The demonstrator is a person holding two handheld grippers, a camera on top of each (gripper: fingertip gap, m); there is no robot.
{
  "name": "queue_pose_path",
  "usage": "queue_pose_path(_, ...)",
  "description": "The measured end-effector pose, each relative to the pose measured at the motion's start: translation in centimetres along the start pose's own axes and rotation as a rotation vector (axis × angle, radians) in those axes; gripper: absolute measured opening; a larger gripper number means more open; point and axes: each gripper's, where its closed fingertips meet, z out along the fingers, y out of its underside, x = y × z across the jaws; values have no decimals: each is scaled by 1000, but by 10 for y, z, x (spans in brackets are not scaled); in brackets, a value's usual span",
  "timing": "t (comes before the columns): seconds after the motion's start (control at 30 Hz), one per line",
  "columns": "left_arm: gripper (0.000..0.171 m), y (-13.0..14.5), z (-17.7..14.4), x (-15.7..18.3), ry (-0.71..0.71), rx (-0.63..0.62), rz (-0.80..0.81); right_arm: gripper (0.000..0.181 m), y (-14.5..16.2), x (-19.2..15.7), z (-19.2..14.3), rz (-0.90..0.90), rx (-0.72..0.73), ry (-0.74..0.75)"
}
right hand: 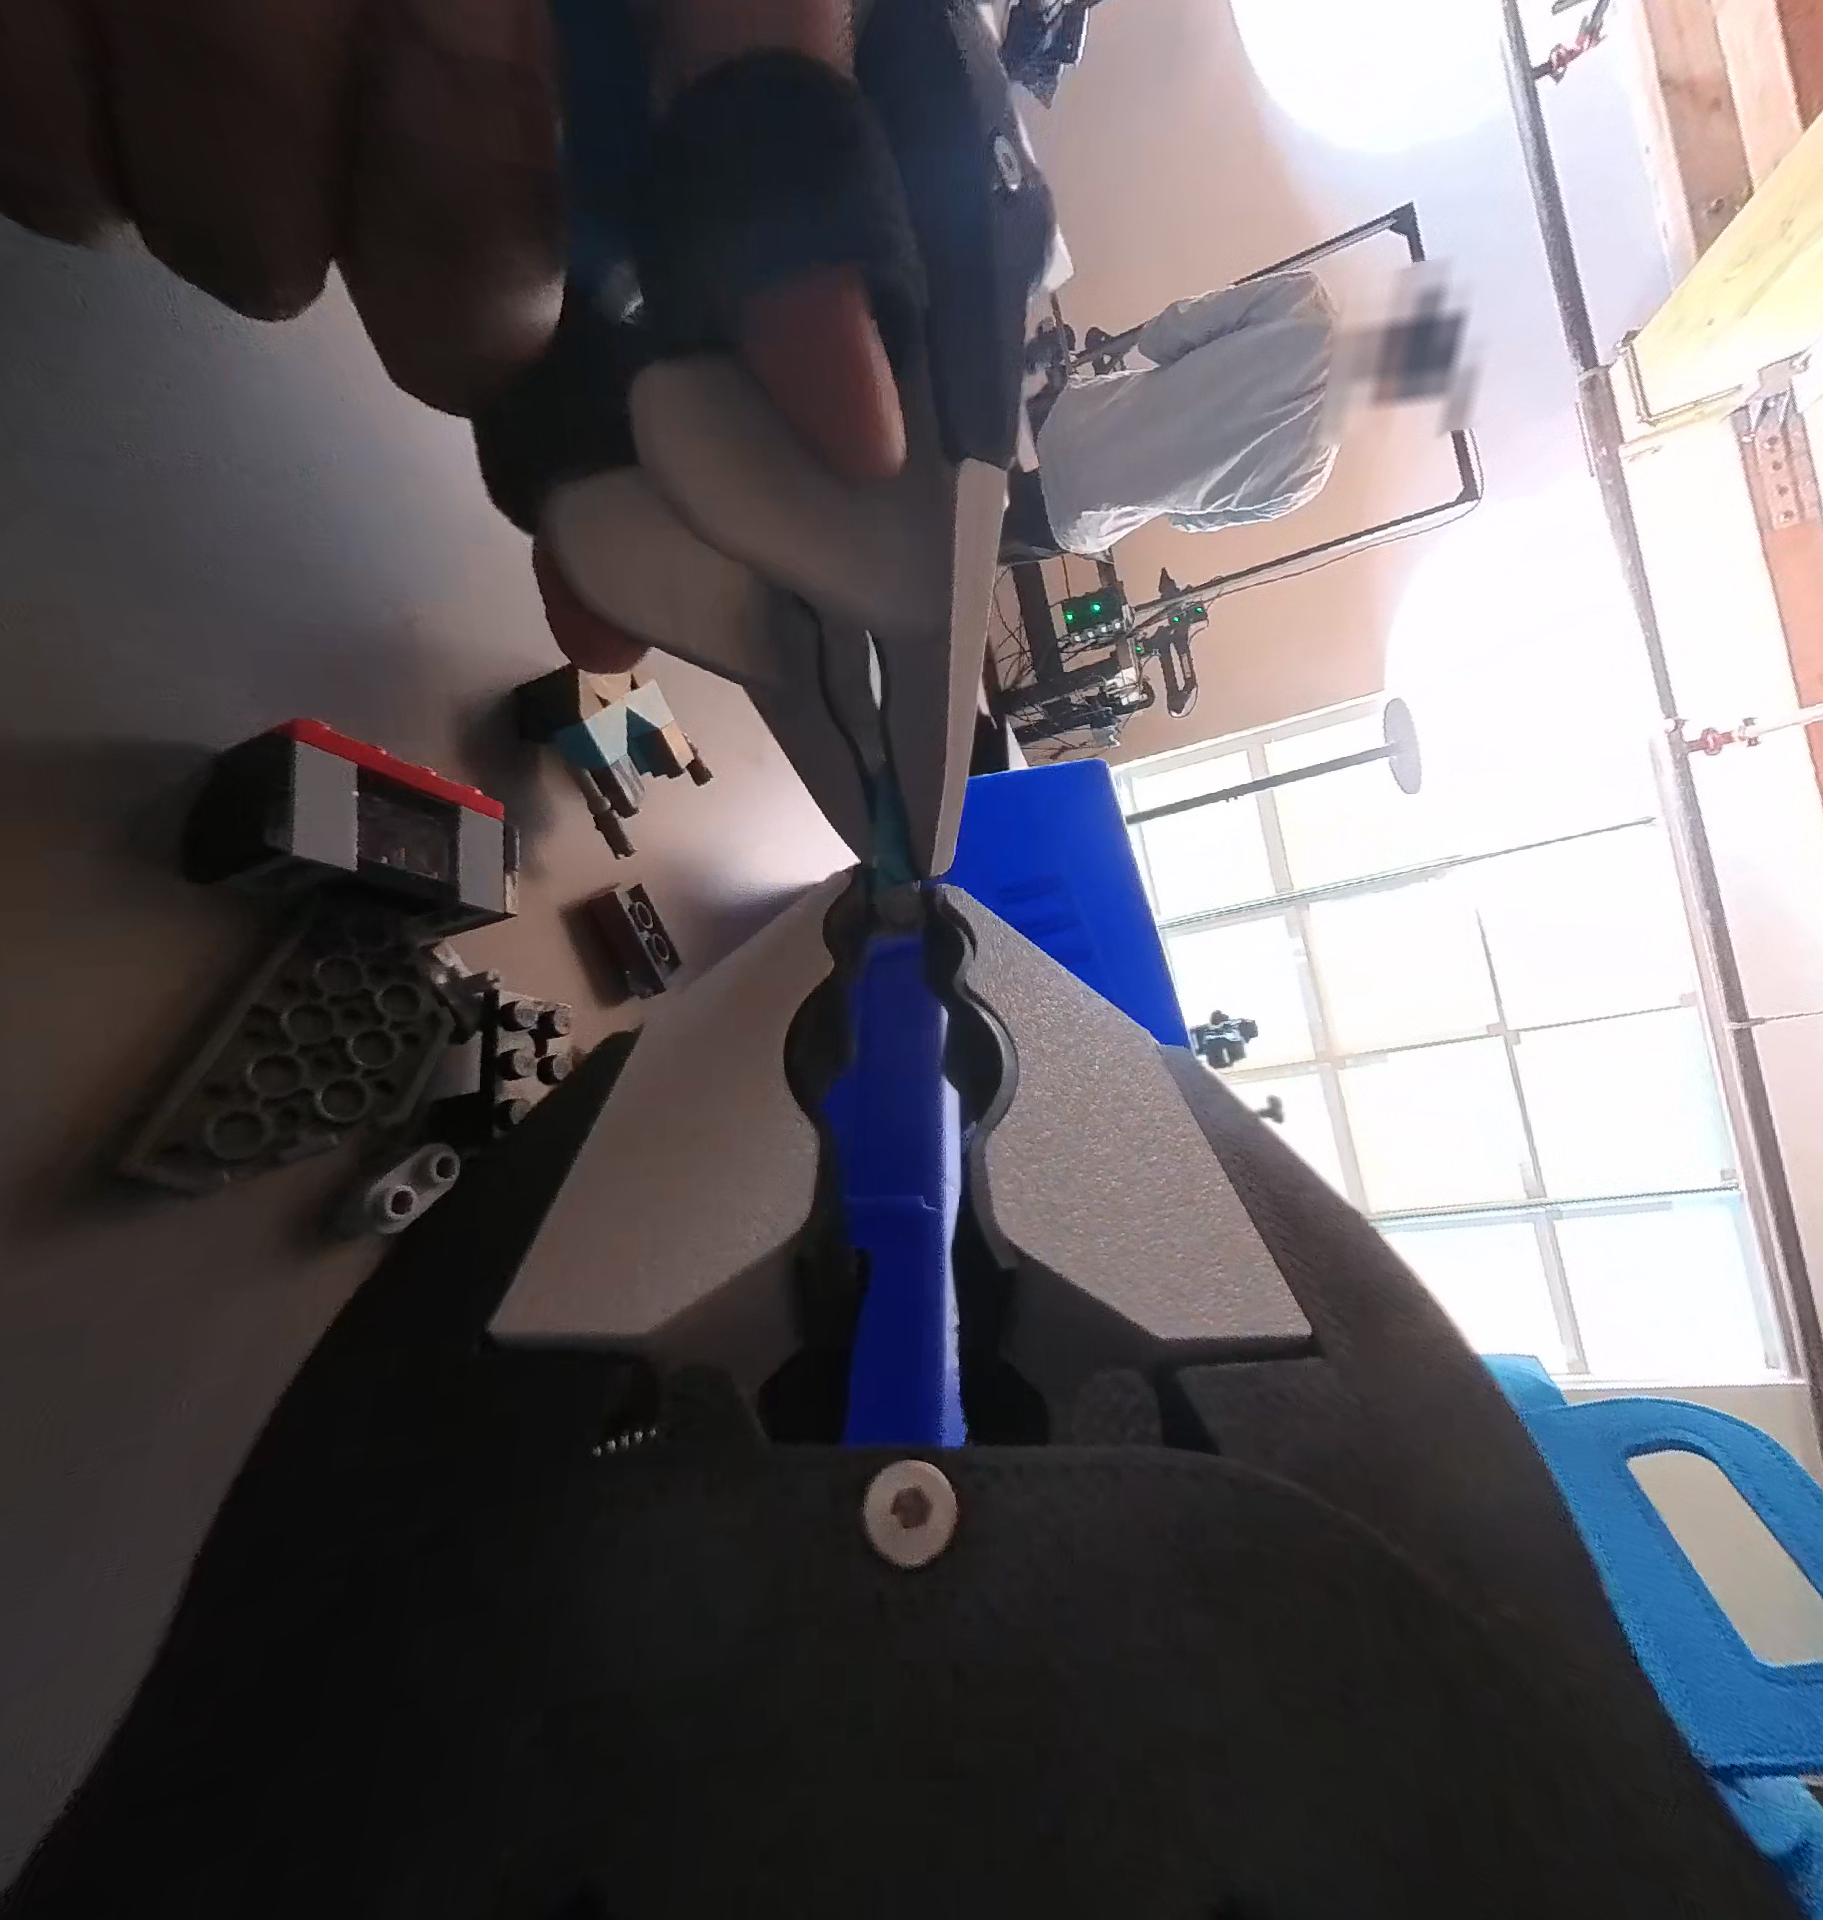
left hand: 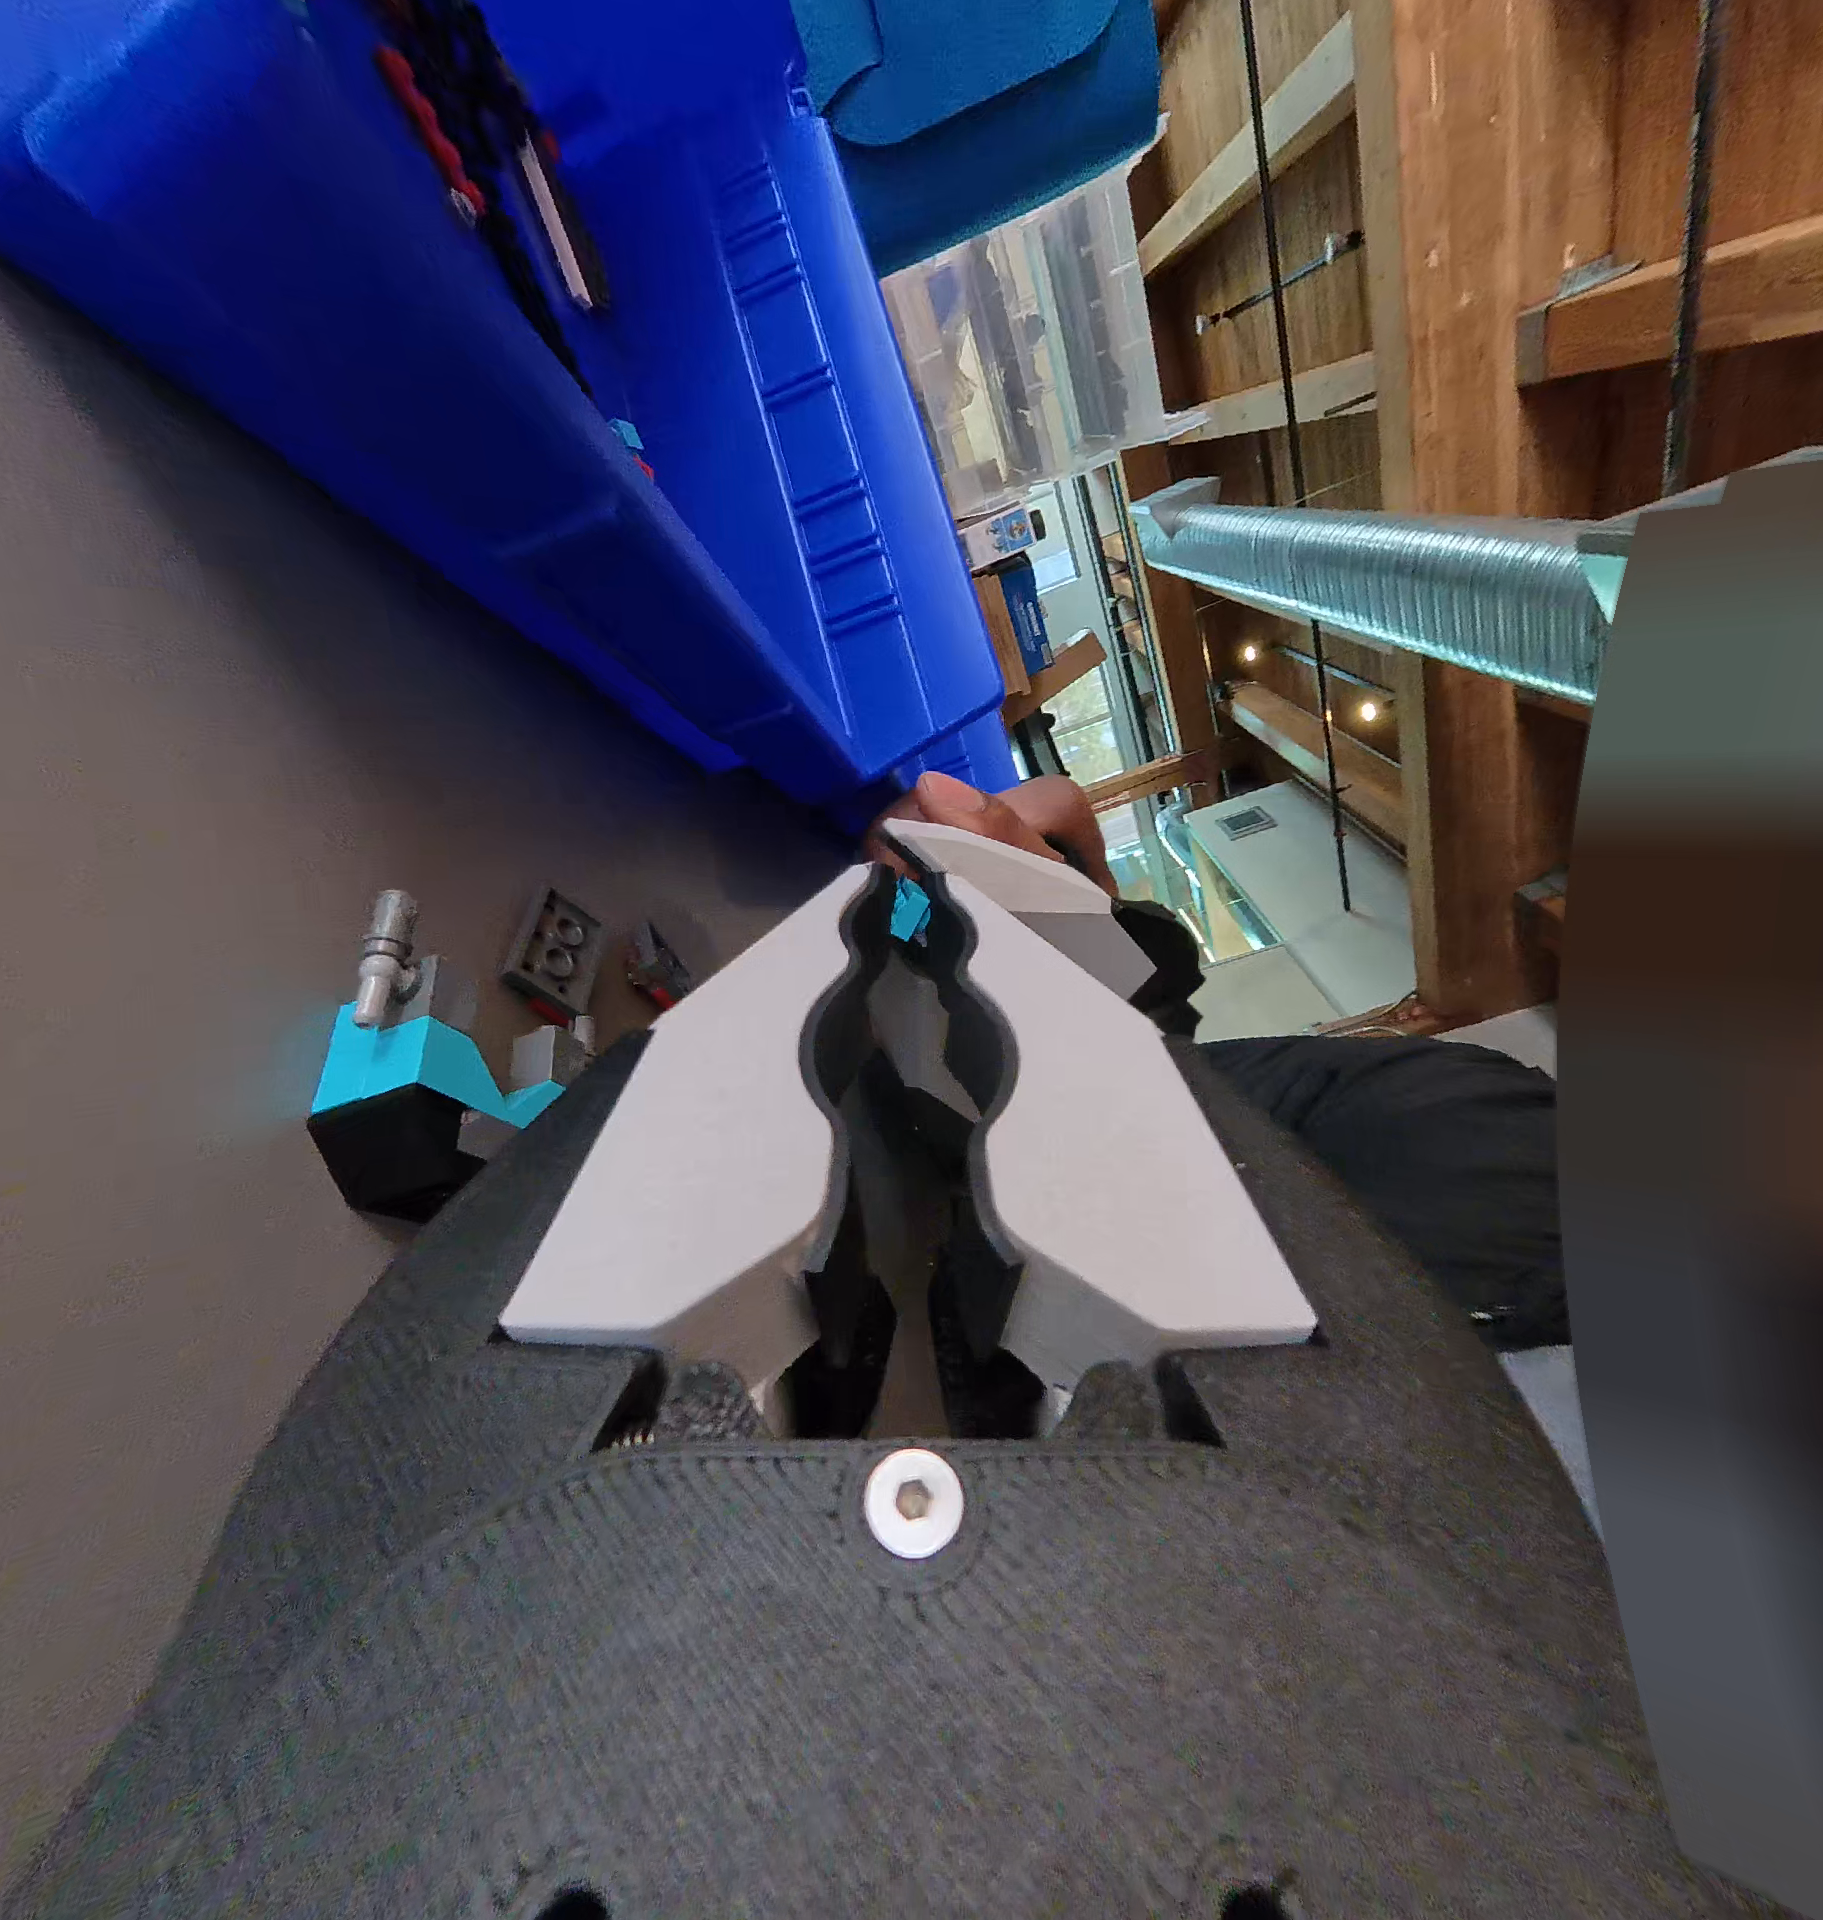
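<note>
The left gripper [left hand: 909,902] is rolled sideways, so the grey table [left hand: 138,790] runs up the left of its view. Its grey fingers [left hand: 741,1049] are clenched at the tips on a small teal brick piece [left hand: 907,914]. The right gripper [right hand: 891,902] meets it tip to tip, also rolled over, its fingertips [right hand: 990,935] pressed together on the same teal bit along with a small grey part; how firmly it grips I cannot tell. A hand [right hand: 387,197] in a dark fingerless glove wraps the opposing gripper. The teal piece is tiny, held in the air off the table, near a blue bin [left hand: 533,436]. On the table lie a teal-and-black brick assembly [left hand: 408,1081], a grey studded plate [left hand: 557,948] and a red-topped grey build [right hand: 356,821]
</note>
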Motion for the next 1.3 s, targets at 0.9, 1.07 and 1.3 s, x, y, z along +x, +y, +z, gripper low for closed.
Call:
queue_pose_path(0.9,5,-16,0,18,-158,94,489,11,-7,24,-3,540,13,-15)
queue_pose_path(1.07,5,-14,-1,15,-160,45,458,11,-8,20,-2,459,26,-37)
queue_pose_path(1.3,5,-9,-4,11,-83,-29,300,11,-11,12,-1,390,60,-99)
